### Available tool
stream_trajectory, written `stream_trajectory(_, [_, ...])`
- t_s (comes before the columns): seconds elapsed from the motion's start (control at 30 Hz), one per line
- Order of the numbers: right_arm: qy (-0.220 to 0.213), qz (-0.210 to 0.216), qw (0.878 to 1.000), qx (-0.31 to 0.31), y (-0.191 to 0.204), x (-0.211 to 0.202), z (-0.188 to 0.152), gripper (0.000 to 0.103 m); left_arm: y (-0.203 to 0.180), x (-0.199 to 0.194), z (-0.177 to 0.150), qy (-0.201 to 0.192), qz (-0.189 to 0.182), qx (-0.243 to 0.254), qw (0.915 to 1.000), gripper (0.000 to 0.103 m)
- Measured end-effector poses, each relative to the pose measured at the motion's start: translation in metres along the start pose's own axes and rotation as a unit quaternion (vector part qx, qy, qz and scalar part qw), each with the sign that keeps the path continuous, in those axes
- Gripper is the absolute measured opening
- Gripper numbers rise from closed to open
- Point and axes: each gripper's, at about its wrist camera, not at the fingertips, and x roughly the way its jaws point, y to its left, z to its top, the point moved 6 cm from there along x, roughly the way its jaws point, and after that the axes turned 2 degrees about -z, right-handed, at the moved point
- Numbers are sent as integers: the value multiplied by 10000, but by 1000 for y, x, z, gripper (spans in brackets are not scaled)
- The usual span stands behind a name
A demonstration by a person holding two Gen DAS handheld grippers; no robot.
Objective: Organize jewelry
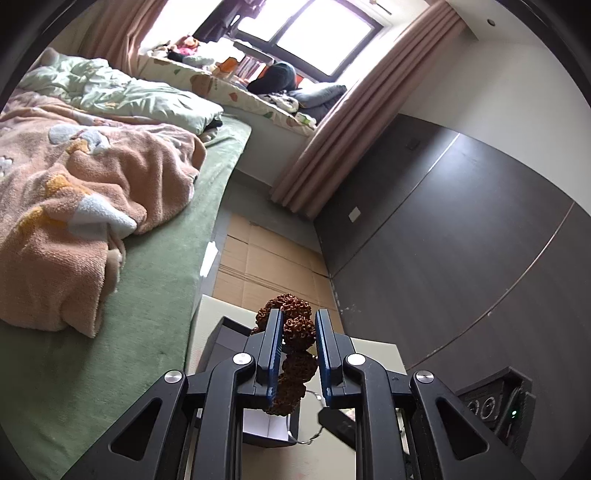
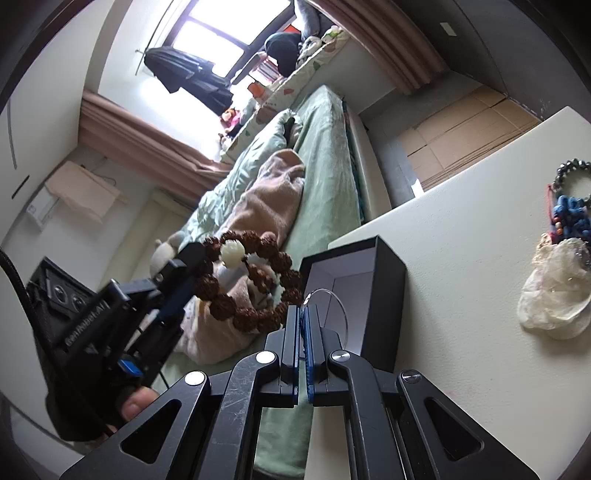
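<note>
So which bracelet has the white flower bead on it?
The brown knobbly bracelet held in the left gripper, up in the air. The grey and blue bead bracelets lie on the table.

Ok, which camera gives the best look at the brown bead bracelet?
The right wrist view: the brown bead bracelet shows as a full loop with white beads, held by the left gripper. The left wrist view shows only a few beads between its fingers.

bed [image 1: 155, 302]: green sheet | blanket [image 1: 74, 206]: peach, rumpled on bed | curtain [image 1: 354, 122]: pink, by window [image 1: 314, 33] | cardboard [image 1: 266, 258]: flat on floor
</note>
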Motion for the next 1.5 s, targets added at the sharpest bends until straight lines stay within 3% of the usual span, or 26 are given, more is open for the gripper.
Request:
stream_trajectory(0.17, [127, -193, 9996, -172, 6, 22, -5, 4, 6, -1, 3, 8, 30, -85, 10000, 18])
stream_trajectory(0.27, [332, -446, 9983, -181, 3, 32, -7, 12, 6, 1, -1, 86, 15, -80, 9999, 18])
stream_trajectory(0.33, [325, -394, 9987, -90, 0, 30, -8, 36, 3, 3, -3, 149, -11, -46, 9999, 18])
stream_trajectory(0.4, [212, -435, 9988, -73, -3, 23, -8, 46, 0, 5, -4, 204, -21, 2, 9998, 18])
stream_trajectory(0.53, [118, -408, 9991, -88, -3, 15, -3, 46, -5, 10, -10, 304, -58, 61, 9995, 18])
stream_trajectory(0.93, [-216, -936, 9950, 270, -41, -24, 11, 46, -7, 31, -24, 669, -138, 39, 9977, 18])
stream_trajectory(1.17, [-338, -1015, 9931, 472, -56, -41, 19, 46, 6, 34, -26, 728, 491, 149, 9960, 23])
stream_trajectory(1.23, [-359, -1046, 9927, 476, -58, -45, 22, 46, 9, 36, -28, 805, 474, 51, 9956, 27])
stream_trajectory(1.3, [-397, -1077, 9922, 486, -61, -51, 23, 46, 8, 37, -29, 839, 454, 21, 9954, 44])
stream_trajectory(1.5, [-504, -1214, 9896, 576, -73, -70, 27, 46, -12, 42, -36, 867, 271, 185, 9957, 48])
